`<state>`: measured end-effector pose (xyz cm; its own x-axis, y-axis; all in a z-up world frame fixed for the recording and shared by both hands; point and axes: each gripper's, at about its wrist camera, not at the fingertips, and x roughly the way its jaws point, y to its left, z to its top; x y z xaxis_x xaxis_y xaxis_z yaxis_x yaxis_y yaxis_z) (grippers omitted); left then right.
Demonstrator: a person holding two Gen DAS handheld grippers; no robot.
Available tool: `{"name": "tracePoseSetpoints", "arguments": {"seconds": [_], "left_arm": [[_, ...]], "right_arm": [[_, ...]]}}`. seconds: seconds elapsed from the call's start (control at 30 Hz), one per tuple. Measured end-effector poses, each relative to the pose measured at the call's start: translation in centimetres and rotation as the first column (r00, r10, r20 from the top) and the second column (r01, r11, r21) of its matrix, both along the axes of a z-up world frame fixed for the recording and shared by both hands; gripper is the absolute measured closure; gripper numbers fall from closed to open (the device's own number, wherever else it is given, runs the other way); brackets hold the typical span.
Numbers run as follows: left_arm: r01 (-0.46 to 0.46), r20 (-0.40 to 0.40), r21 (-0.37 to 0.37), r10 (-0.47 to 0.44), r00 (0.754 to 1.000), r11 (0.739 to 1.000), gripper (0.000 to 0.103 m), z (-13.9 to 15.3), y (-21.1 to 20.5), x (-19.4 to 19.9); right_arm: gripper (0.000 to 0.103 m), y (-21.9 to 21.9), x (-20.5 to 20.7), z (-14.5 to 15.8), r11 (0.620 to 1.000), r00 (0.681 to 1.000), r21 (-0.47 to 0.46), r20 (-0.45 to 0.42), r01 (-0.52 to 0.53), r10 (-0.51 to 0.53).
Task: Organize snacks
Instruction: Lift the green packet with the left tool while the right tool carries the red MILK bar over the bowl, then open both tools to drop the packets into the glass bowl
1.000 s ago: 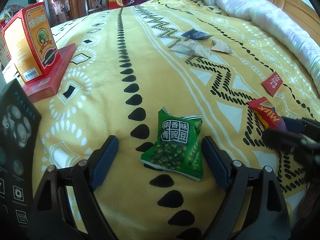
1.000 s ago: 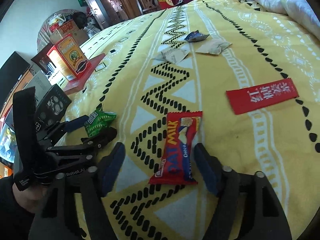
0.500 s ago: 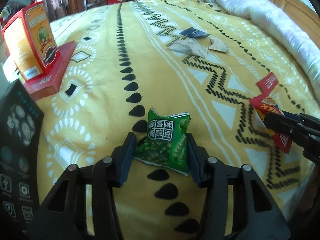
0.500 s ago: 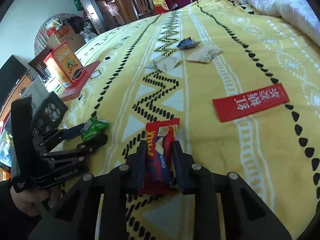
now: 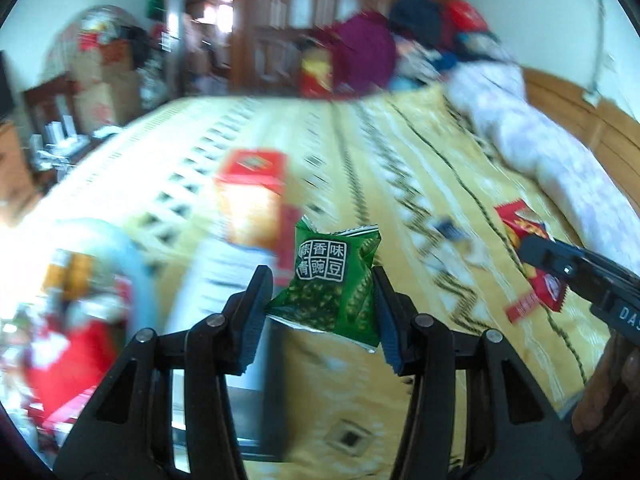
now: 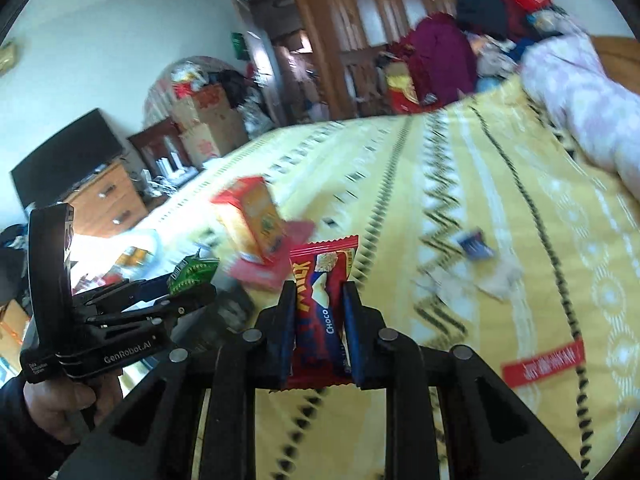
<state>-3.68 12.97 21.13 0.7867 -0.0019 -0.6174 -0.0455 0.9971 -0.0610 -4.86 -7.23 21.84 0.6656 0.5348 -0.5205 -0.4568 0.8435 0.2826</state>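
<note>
Two packets are being carried above the bed [image 6: 500, 184]: left gripper [image 5: 322, 300] jaws pinching a green packet [image 5: 332, 276] bearing Chinese characters, right gripper [image 6: 316, 316] jaws pinching a red "MILK CHOCO" bar [image 6: 320, 304].

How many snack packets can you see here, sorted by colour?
Green: 1, the green pea packet held in the left gripper.
Red: 2, the red Oat Milk choco bar in the right gripper, and a flat red sachet.
Dark blue: 1, a small packet.
Total: 4.
</note>
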Motion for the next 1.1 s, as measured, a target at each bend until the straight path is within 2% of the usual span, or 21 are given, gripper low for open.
{"name": "tracePoseSetpoints", "arguments": {"seconds": [0.1, 0.2, 0.33, 0.4, 0.5, 0.63, 0.73, 0.9, 1.03, 1.1], "left_arm": [[-0.133, 0.068, 0.014, 0.132, 0.989, 0.991, 0.053, 3.0, 5.9, -1.5], [-0.258, 0.092, 0.004, 0.256, 0.962, 0.966, 0.053, 4.5, 12.2, -3.1], [-0.397, 0.057, -0.010, 0.397, 0.916, 0.918, 0.053, 4.2, 19.4, -4.7], [-0.439, 0.033, -0.016, 0.439, 0.898, 0.898, 0.053, 3.3, 21.4, -5.0], [-0.467, -0.004, -0.018, 0.467, 0.884, 0.884, 0.053, 1.7, 22.5, -5.6], [-0.466, -0.050, -0.020, 0.464, 0.884, 0.885, 0.053, -0.1, 23.0, -6.0], [-0.459, -0.070, -0.029, 0.456, 0.887, 0.888, 0.053, -0.2, 23.8, -6.0], [-0.452, -0.075, -0.042, 0.449, 0.891, 0.891, 0.052, 0.0, 24.8, -6.4], [-0.455, -0.088, -0.054, 0.450, 0.889, 0.889, 0.052, -0.3, 25.2, -6.6], [-0.458, -0.095, -0.065, 0.451, 0.887, 0.887, 0.049, -0.5, 25.7, -6.6]], "right_arm": [[0.078, 4.7, 0.7, 3.1, 0.993, 0.995, 0.069, 0.014, -0.101, 0.100], [0.078, 10.6, 1.1, 5.8, 0.970, 0.977, 0.115, 0.026, -0.214, 0.213], [0.078, 18.6, 1.0, 7.7, 0.935, 0.942, 0.119, 0.024, -0.335, 0.335], [0.078, 22.4, 0.8, 7.9, 0.916, 0.923, 0.118, 0.007, -0.383, 0.385], [0.078, 27.7, 0.0, 7.6, 0.891, 0.894, 0.100, -0.018, -0.443, 0.447], [0.078, 32.5, -1.0, 6.4, 0.867, 0.866, 0.084, -0.057, -0.491, 0.497], [0.078, 34.9, -1.1, 5.2, 0.859, 0.855, 0.088, -0.086, -0.504, 0.511], [0.078, 36.2, -0.9, 4.1, 0.856, 0.850, 0.090, -0.107, -0.508, 0.516], [0.073, 37.0, -0.8, 3.8, 0.854, 0.846, 0.091, -0.118, -0.511, 0.519], [0.072, 36.9, -0.6, 3.8, 0.853, 0.844, 0.097, -0.123, -0.513, 0.522]]}}
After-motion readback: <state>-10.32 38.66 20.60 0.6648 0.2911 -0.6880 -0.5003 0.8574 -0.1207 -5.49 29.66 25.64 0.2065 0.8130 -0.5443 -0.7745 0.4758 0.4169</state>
